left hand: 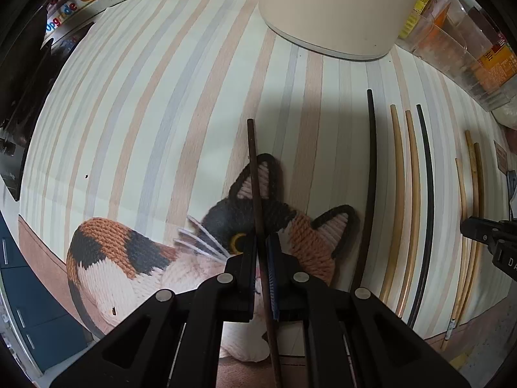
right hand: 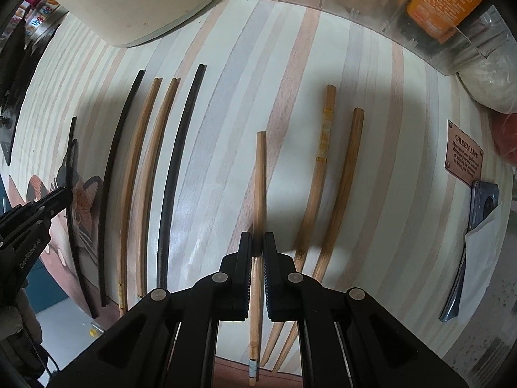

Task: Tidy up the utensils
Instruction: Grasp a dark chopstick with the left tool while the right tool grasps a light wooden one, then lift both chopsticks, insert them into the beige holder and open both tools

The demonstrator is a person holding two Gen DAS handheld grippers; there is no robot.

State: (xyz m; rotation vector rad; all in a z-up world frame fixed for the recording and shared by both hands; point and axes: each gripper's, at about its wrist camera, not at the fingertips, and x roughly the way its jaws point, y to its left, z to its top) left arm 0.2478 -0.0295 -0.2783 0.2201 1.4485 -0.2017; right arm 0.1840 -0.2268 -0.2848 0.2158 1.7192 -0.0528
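on the striped mat: chopsticks are getting sorted into rows by colour/type, all lying roughly parallel.
progress: looking partly done. four sticks are already lying side by side on the striped mat (right hand: 290,74): dark chopstick (right hand: 119,174), two light wooden chopsticks (right hand: 147,174), then a second black chopstick (right hand: 176,174). further right, two bamboo chopsticks (right hand: 336,187) are lying as a loose pair, tips converging at the near mat edge.
left to do: two sticks are still in the jaws, not yet laid down. judging the dark one is heading for the dark ones & the bamboo one for the pair on the right; can't say which slot for sure.
left gripper (left hand: 261,252): jaws are pressing together, pinching a dark brown chopstick (left hand: 255,174) near its lower half.
dark brown chopstick pos: running straight up btwn the pads, far end sticking out ahead over the knitted cat coaster (left hand: 135,258); whether it's touching the coaster can't tell. it's sitting well left of the laid row, nearest being the dark chopstick.
right gripper (right hand: 258,249): jaws are nearly closed, clamping a light bamboo chopstick (right hand: 260,174).
bamboo chopstick pos: passing btwn the pads, upper part reaching ahead over the mat, lower end w/ a pale band poking out below the jaws. it's sitting btwn the black stick & the bamboo pair, nearer the pair.
surroundings: cream container (left hand: 332,6) & clear plastic organiser (right hand: 387,16) are standing at the far mat edge, away from both sticks.
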